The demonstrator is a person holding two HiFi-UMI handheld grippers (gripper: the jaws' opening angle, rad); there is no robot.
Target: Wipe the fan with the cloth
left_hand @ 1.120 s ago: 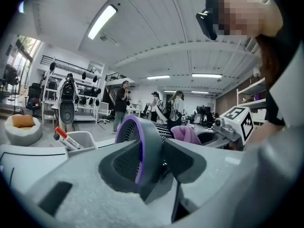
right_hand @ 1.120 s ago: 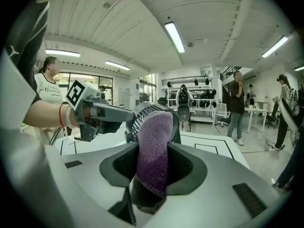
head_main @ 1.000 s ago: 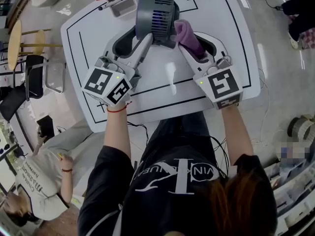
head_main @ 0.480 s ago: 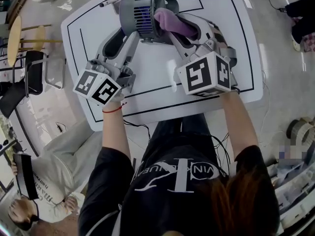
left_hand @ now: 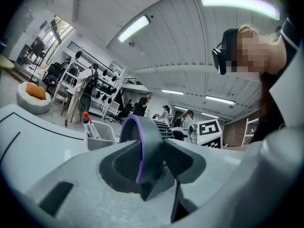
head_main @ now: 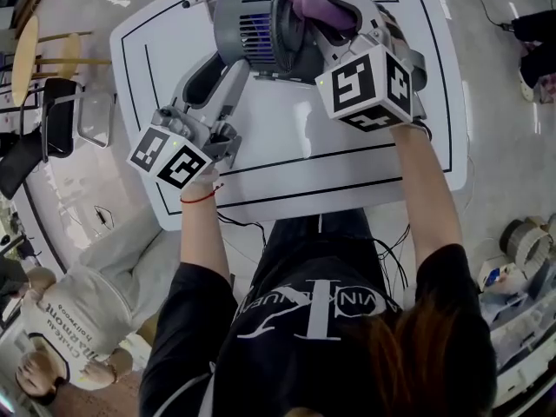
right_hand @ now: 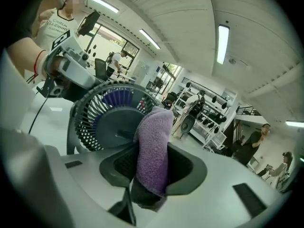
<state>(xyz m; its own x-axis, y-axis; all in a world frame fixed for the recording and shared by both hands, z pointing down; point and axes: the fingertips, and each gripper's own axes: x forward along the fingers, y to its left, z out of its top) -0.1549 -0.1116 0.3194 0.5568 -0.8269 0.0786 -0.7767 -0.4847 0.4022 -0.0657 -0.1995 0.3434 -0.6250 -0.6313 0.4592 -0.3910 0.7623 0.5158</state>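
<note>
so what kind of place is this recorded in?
Probably an open-plan lab or workshop set up for recording: a white table marked with black outlines, equipment racks behind, long strip lights on a high ceiling.

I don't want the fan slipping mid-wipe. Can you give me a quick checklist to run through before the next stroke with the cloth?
1. Grip on the fan by the left gripper: ok, both pads press its grey housing.
2. Grip on the cloth by the right gripper: ok, it is pinched between the pads.
3. Free cloth beyond the pads for wiping: ok, a purple fold stands out past them.
4. Contact of cloth with fan: ok, in the head view it lies on the housing's rim.
5. Base of the fan resting on the table: cannot tell, the base is hidden.
</note>
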